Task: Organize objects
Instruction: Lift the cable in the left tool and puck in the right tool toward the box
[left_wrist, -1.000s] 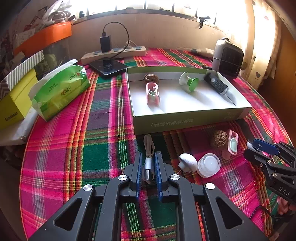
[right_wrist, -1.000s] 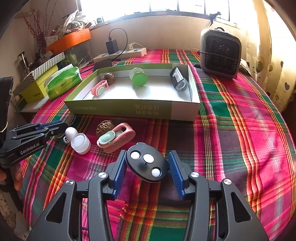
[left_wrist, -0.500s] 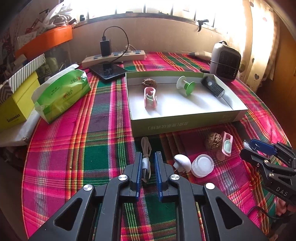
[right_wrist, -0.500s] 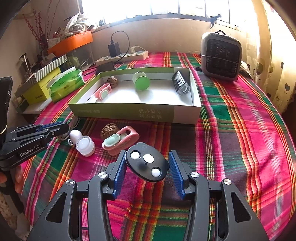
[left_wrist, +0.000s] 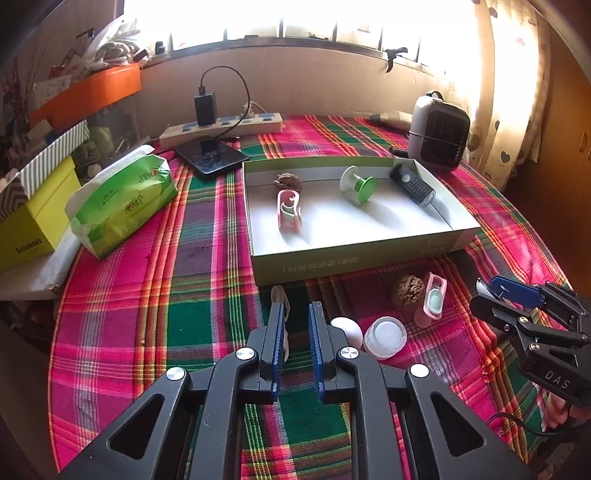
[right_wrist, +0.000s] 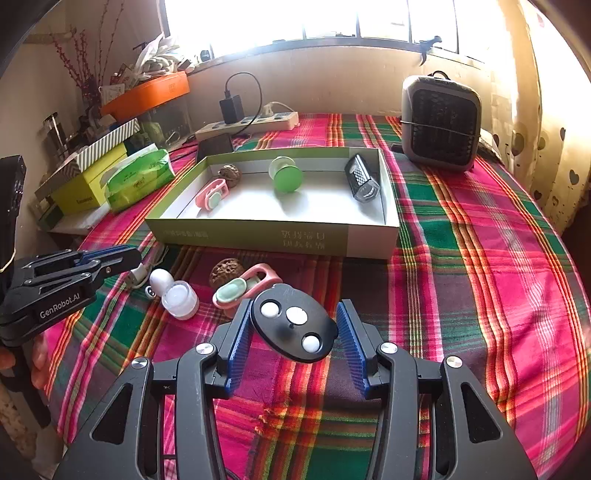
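Walnuts (right_wrist: 229, 174) (right_wrist: 226, 272) number two, pink clips (right_wrist: 211, 194) (right_wrist: 243, 286) two.

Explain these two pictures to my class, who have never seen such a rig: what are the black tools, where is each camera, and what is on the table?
There is no robot here. A person holds a two-finger gripper in each hand, and a wide-angle camera on each gripper looks forward along its fingers. One picture comes from the left gripper, the other from the right gripper.

On the plaid tablecloth stands a shallow green box holding a walnut, a pink clip, a green spool and a small black grater. In front of the box lie a second walnut, a second pink clip and a white capsule case.

The right gripper holds a black oval disc with three white buttons. The left gripper's fingers stand slightly apart with nothing between them; a cable lies beside them.
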